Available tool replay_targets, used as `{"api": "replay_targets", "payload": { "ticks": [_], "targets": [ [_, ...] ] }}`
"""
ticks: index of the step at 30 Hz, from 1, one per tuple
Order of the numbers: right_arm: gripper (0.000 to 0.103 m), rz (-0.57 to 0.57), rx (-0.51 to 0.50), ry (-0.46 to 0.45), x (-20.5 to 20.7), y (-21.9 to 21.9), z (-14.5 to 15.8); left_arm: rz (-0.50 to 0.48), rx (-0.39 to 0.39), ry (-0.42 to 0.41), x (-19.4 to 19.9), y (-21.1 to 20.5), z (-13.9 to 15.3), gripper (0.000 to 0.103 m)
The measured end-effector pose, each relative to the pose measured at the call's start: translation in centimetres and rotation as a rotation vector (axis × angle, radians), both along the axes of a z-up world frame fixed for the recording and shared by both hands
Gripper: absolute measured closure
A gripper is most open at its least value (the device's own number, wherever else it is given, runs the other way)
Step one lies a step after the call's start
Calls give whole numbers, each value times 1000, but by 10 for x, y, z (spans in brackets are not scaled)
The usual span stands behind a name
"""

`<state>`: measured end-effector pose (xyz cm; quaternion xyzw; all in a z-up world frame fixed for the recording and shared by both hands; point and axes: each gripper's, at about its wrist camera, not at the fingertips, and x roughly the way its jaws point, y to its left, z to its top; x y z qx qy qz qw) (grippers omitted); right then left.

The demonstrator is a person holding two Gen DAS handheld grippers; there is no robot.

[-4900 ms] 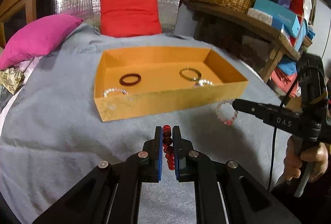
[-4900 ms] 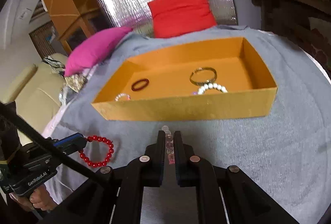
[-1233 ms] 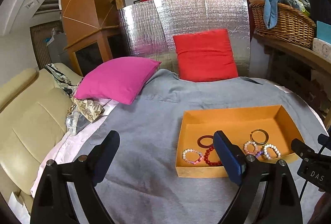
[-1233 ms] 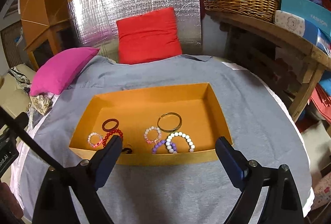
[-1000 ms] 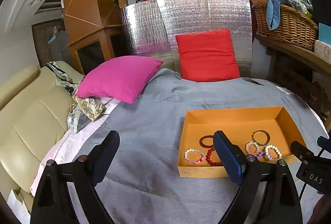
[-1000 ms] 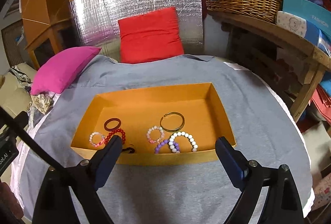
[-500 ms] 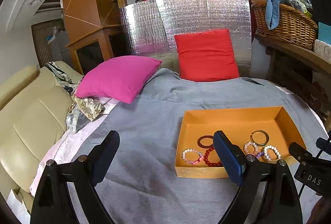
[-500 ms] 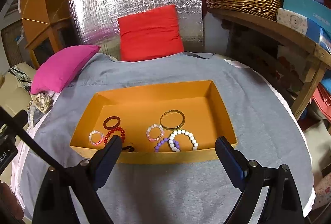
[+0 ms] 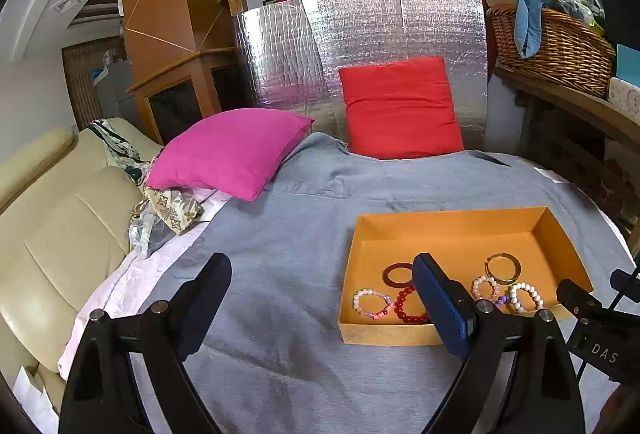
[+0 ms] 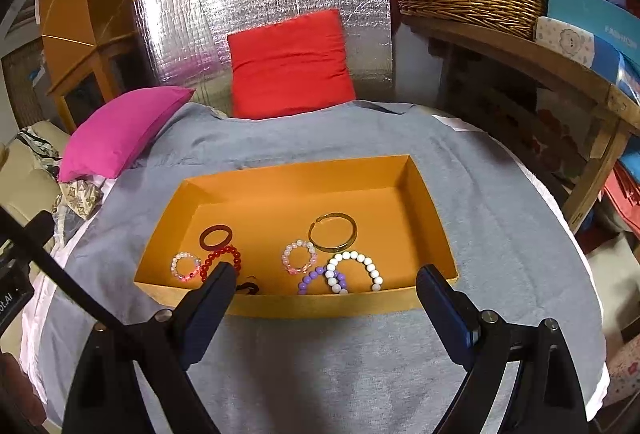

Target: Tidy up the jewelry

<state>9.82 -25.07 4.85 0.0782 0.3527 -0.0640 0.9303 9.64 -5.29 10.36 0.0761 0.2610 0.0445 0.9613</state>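
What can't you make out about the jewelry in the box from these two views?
- Red bracelet: its near part is behind a finger in both views.
- Small dark item: right wrist view, half hidden by the box front wall; unidentifiable.
- Purple bracelet: near half cut off by that wall; barely visible in left wrist view.

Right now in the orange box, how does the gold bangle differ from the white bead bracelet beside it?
The gold bangle is one thin rigid metal band with a gap in its ring; the white bead bracelet is a string of separate round beads. The bangle lies nearer the middle of the orange box; the white bracelet lies against the near wall, which hides part of it. Both lie flat in the box's right half, close together, and are similar in width.
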Motion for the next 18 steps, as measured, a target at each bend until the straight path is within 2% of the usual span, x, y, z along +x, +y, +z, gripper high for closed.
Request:
{"api": "replay_targets", "payload": {
  "ticks": [18],
  "targets": [
    [10,4,0,4,2,5,0,0,0,7,3,3,-3,11]
  ]
}}
